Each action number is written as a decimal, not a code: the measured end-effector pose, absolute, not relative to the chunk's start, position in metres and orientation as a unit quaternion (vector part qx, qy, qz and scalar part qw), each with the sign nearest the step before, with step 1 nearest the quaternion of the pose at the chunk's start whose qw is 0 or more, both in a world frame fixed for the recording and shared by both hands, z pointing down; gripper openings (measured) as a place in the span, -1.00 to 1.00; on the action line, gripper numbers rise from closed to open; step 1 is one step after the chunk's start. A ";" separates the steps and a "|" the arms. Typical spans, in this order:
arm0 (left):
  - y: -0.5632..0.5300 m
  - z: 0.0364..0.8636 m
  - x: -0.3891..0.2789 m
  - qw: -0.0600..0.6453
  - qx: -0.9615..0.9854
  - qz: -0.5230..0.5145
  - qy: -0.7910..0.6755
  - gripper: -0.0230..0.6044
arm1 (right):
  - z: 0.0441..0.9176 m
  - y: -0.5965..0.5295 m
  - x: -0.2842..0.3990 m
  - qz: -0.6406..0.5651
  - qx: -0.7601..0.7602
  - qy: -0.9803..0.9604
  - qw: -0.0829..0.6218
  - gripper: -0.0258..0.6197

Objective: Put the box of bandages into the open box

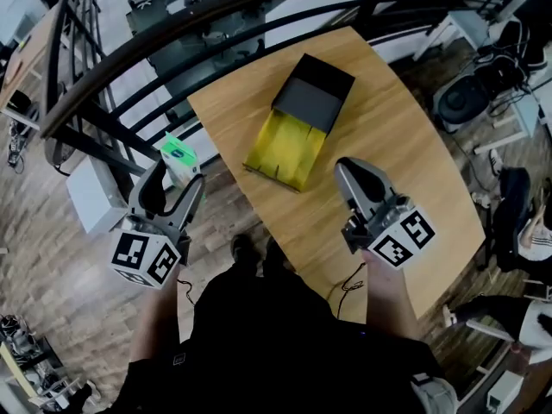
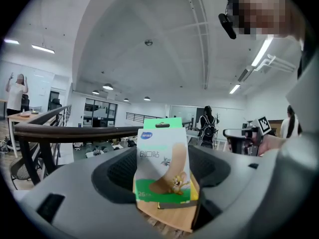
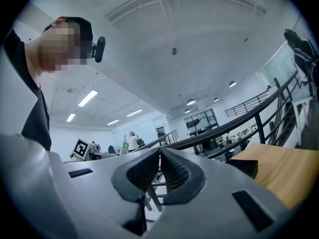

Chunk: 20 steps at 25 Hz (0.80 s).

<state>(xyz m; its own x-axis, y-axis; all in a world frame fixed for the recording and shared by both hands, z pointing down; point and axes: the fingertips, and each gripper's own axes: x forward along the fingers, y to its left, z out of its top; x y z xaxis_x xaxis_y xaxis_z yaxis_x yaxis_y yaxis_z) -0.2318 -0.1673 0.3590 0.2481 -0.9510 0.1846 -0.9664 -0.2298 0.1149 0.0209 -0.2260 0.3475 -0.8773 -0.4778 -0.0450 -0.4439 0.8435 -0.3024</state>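
**Table.** The wooden table (image 1: 405, 145) carries the open box and nothing else that can be made out. The left gripper hangs beyond the table's left edge, over the floor and near the dark railing (image 1: 112, 59). Judgement: a slip here would send the load to the floor, not the tabletop.

**Open box.** The open box (image 1: 285, 149) lies at an angle near the table's middle. Its yellow tray is exposed at the near end, and a black sleeve (image 1: 315, 93) covers the far end. Judgement: only the yellow part can take the item. A release too far back would land it on the sleeve, and a knock could slide this light box.

**Right gripper.** The right gripper (image 1: 358, 179) hovers over the table, just right of the open box. Its jaws are closed together with nothing between them. Judgement: it is near the delivery path and could be struck.

**Left gripper.** The left gripper (image 1: 177, 184) has its jaws clamped on the box of bandages (image 2: 162, 158), gripping the lower part. Judgement: too much squeeze could crush thin card, and too little could let it twist.

**Box of bandages.** It stands upright between the jaws, well apart from the open box. It is a slim white carton with a green hang tab on top. The foot has a green band, a printed tan bandage strip and a cartoon mouse.
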 end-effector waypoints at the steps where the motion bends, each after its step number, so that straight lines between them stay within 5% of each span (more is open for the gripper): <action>1: -0.172 0.362 -0.232 0.102 0.789 0.037 -0.605 0.12 | 0.346 -0.227 0.020 -0.142 -0.247 0.957 0.059 -0.80; 20: -0.269 0.413 -0.178 0.097 0.866 0.111 -0.477 0.12 | 0.357 -0.240 0.031 -0.154 -0.327 0.931 0.055 -0.80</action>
<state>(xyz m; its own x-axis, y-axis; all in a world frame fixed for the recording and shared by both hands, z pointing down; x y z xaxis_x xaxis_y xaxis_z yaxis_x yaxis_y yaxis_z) -0.1780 -0.2688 0.4127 0.5196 -0.8059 0.2840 -0.8486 -0.5253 0.0619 0.0305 -0.2404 0.3568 -0.7795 -0.6264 -0.0016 -0.5923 0.7379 -0.3235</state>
